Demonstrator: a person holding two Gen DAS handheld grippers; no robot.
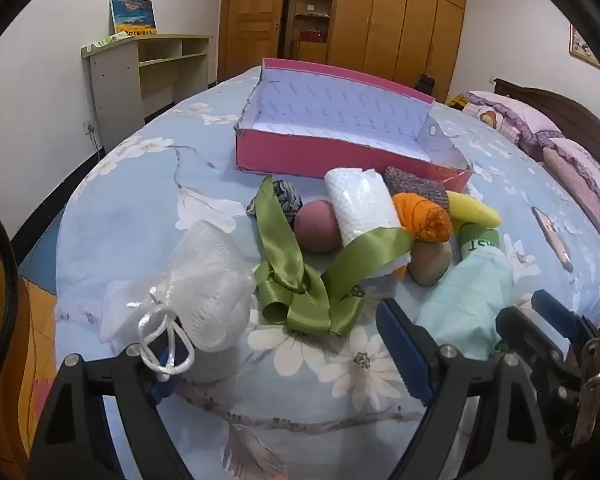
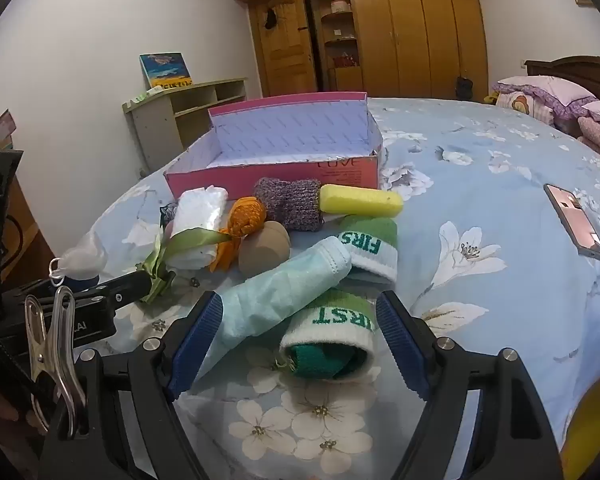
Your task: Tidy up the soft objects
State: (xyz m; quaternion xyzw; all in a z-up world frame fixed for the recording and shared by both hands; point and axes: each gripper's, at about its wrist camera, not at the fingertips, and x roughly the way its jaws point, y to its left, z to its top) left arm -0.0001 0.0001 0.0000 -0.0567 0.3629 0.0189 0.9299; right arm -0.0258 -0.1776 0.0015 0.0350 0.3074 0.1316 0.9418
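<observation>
Currently, both claws stand open. The left claw (image 1: 284,344) hovers low over the bed (image 1: 300,408), its blue ribbed pads spread wide; the white mesh pouch (image 1: 204,292) lies just beside its left pad, with the drawstring loop draped over that finger. The right claw (image 2: 300,340) is likewise spread, with a rolled green-and-white sock (image 2: 332,332) and the near end of a pale blue cloth roll (image 2: 276,292) lying between its pads, neither gripped.

Item count on the floral bedspread:
- One pink cardboard box (image 2: 276,176), rectangular, open-topped, with a pale lilac printed lining. It sits behind the pile.
- Two green-and-white socks, knitted, each lettered on the cuff; the second sock (image 2: 368,244) lies just behind the first.
- One pale blue cloth roll, thin crinkled fabric, cylindrical.
- One yellow foam bar (image 2: 360,200), smooth, with rounded ends.
- One purple-grey knitted piece (image 2: 292,200), coarse weave.
- One orange fabric bundle (image 2: 248,216), knotted.
- One tan sponge (image 2: 264,252), egg-shaped and matte.
- One mauve sponge (image 1: 316,228), rounded and matte.
- One white dimpled roll (image 1: 360,204), soft sheet material.
- One green satin ribbon (image 1: 300,276), glossy, looped and tangled.
- One dark patterned bundle (image 1: 284,196), partly hidden behind the ribbon.
- One phone (image 2: 576,220), flat, lying well apart to the right.
</observation>
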